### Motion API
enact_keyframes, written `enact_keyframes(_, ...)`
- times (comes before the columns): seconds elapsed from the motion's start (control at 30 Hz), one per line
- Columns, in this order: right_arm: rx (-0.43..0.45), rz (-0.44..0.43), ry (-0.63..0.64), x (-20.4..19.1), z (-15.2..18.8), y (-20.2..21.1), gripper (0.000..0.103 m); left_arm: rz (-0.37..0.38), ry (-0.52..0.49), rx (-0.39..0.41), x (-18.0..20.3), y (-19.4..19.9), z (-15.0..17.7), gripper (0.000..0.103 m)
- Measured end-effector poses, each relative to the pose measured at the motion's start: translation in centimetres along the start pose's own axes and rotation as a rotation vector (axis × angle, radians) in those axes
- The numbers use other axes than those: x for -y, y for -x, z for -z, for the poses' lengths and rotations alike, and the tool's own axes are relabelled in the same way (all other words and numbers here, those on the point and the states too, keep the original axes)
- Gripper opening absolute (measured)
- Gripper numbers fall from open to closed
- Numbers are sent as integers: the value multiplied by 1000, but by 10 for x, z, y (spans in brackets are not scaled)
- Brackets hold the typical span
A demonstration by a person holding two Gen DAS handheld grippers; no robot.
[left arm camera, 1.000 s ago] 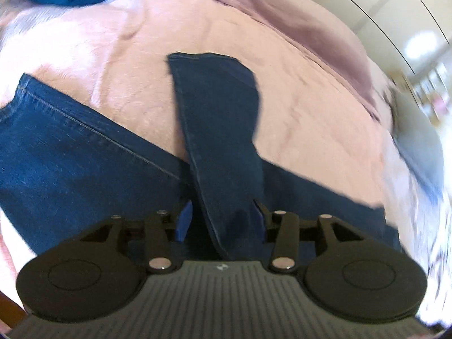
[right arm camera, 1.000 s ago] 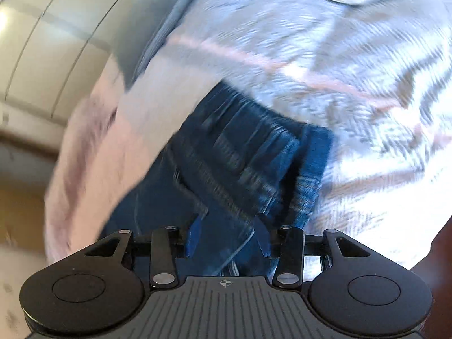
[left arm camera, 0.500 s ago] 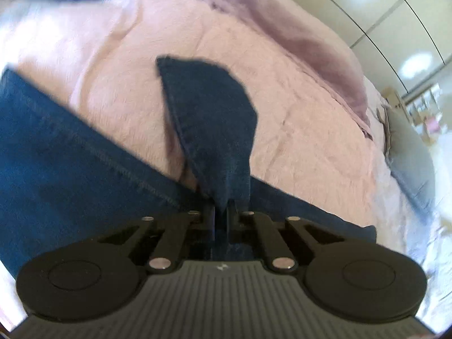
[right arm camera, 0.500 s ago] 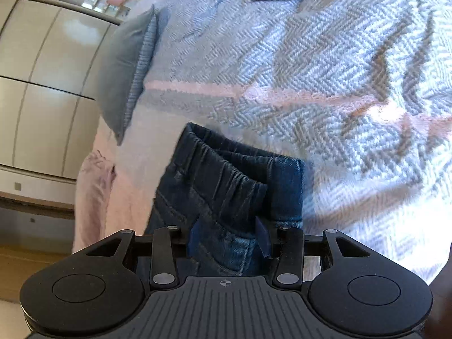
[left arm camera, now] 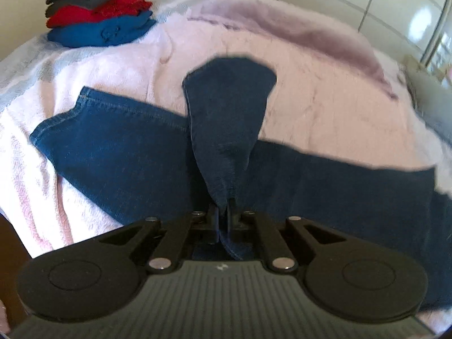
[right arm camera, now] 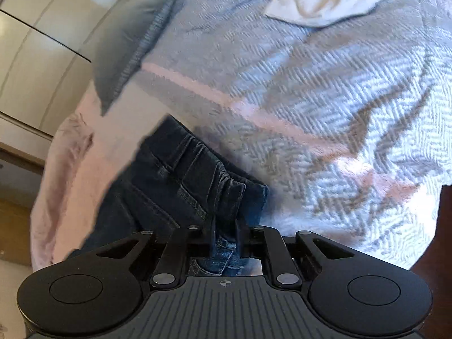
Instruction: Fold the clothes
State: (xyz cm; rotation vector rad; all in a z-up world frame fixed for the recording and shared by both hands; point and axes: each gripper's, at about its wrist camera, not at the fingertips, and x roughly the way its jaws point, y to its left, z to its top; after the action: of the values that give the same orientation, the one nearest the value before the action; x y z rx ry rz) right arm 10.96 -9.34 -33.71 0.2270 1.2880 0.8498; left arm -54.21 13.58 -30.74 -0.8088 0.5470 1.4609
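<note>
Left tool (left arm camera: 224, 212) clamps jeans (left arm camera: 118, 152) leg, right tool (right arm camera: 226, 226) (closing) waistband; folded stack (left arm camera: 99, 14) far.

1. I find no readable word, brand name or number in either wrist view.
2. Left wrist view: the only mark I see is a small pale emblem (left arm camera: 221, 266) on the near ribbed housing of the left gripper (left arm camera: 224, 212), centred just behind the finger linkage. It is too small to make out as lettering.
3. Right wrist view: a small crosshair-like symbol (right arm camera: 226, 283) sits at the same central spot on the housing of the right gripper (right arm camera: 226, 236). It carries no characters.
4. I see no legible tag or label on the jeans (right arm camera: 180, 180) or the bedding.
</note>
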Motion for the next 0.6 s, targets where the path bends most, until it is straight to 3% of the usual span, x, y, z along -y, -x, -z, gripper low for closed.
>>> enact_keyframes(0.1,5,-37,28,-3,-1,12,11,13,-4,45,5,13,-4,5)
enact_keyframes(0.23,-35,71,26,5,6,-3,14,-34,-22,-49,0,-1,15,8)
enact_keyframes(0.3,-37,118,16,4,7,-9,36,-37,-30,-63,-1,-2,13,12)
enact_keyframes(0.33,-18,155,43,-2,8,-3,56,-38,-34,-71,-2,-2,13,14)
enact_keyframes(0.5,90,345,196,-37,11,28,59,6,-16,-71,-19,22,-2,19)
enact_keyframes(0.6,167,346,224,-56,12,39,59,55,28,-76,-32,28,-16,29)
